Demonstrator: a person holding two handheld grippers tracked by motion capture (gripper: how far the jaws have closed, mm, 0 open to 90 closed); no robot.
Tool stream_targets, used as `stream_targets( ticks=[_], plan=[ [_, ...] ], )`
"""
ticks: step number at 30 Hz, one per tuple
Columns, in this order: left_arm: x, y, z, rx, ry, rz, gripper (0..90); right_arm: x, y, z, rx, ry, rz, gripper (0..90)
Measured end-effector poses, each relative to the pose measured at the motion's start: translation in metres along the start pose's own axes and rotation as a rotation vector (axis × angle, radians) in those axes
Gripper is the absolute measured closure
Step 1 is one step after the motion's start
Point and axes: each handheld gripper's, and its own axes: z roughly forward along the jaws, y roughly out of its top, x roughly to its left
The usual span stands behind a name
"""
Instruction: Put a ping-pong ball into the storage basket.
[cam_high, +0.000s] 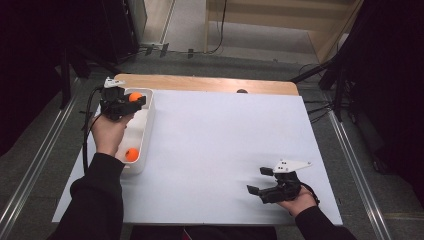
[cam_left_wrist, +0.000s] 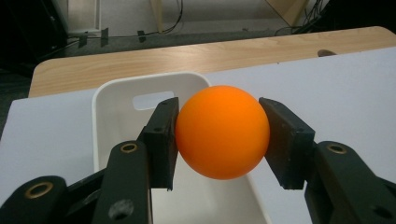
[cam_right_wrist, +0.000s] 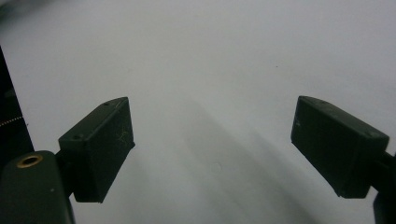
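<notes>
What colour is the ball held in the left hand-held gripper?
Orange, a smooth round ball in the left hand-held gripper; clearest in the left gripper view.

A: Where does the high view sit?

B: Above the person's side, looking forward and down over the whole table, with floor beyond its far edge.

A: And the left gripper view?

B: Close in over the white bin at the far left corner, facing the far edge. Both views share that bin and the orange ball.

A: The right gripper view?

B: Very near the white surface, angled down at it near the right edge.
</notes>
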Motion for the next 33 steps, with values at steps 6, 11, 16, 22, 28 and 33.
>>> stream_targets(
  ticks=[6, 11, 16, 22, 28, 33],
  plan=[
    [0.001, -0.002, 0.005, -0.016, 0.010, -0.024, 50.9, -0.001, 0.000, 0.000, 0.001, 0.001, -0.003, 11.6],
    [0.003, -0.004, 0.010, -0.010, 0.011, -0.027, 50.9, -0.001, -0.001, 0.000, -0.001, -0.004, 0.005, 11.6],
    [0.003, -0.007, 0.014, -0.012, 0.027, -0.024, 50.8, -0.001, -0.001, 0.000, 0.000, -0.005, 0.009, 11.6],
    [0.005, -0.013, 0.021, -0.022, 0.041, -0.018, 50.8, -0.002, -0.001, 0.000, -0.004, -0.005, -0.002, 12.4],
    [0.004, -0.015, 0.024, -0.010, 0.053, -0.017, 50.8, -0.002, -0.001, 0.000, -0.006, 0.000, -0.002, 12.3],
    [0.004, -0.015, 0.026, 0.009, 0.071, -0.019, 50.7, -0.002, -0.001, 0.000, -0.005, -0.002, -0.003, 12.3]
  ],
)
